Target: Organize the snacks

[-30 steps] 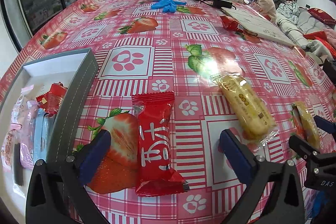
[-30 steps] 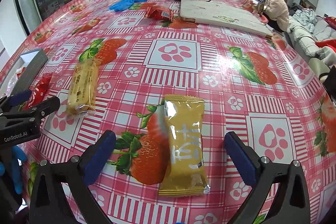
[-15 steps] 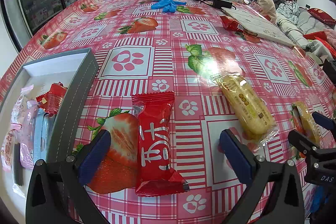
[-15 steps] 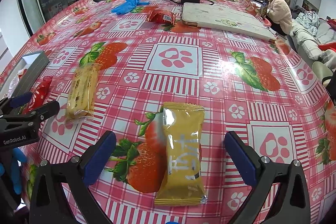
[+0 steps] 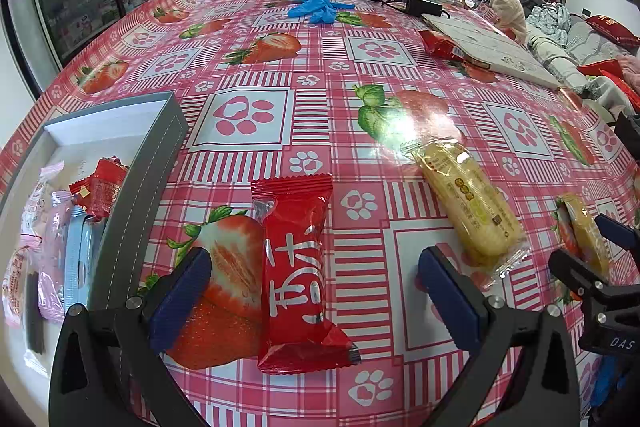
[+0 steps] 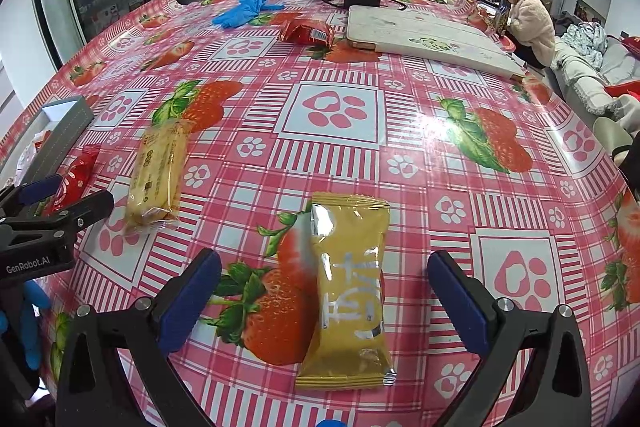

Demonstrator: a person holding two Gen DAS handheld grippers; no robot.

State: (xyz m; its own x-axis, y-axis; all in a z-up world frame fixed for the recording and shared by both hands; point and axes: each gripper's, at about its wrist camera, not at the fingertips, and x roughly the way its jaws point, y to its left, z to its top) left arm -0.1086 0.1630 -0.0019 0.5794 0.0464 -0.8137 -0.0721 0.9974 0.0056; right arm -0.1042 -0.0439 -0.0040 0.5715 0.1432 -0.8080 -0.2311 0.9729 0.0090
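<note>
Between the wide-spread fingers of the left gripper (image 5: 314, 297) lies a red packet (image 5: 298, 275) on the table (image 5: 280, 67), untouched, its long axis running from 12 to 6 o'clock. That view matches the one half a second ago. The right view has shifted slightly: the gold packet (image 6: 348, 291) sits a little lower and nearer than a second ago, between the equally wide-spread fingers of the right gripper (image 6: 324, 297), which hold nothing. Its long axis also runs 12 to 6, leaning a touch toward 11.

Only the left view shows inside the grey box (image 5: 136, 203) at 9 o'clock, with pink, blue and red packets in it. A pale yellow cake bar (image 5: 466, 203) lies at 2 o'clock there, pointing 11 to 5. The right view shows it (image 6: 158, 173) at 10 o'clock, nearly upright, and alone shows a red bag (image 6: 306, 31) beside a white board (image 6: 424, 37) at 12 o'clock.
</note>
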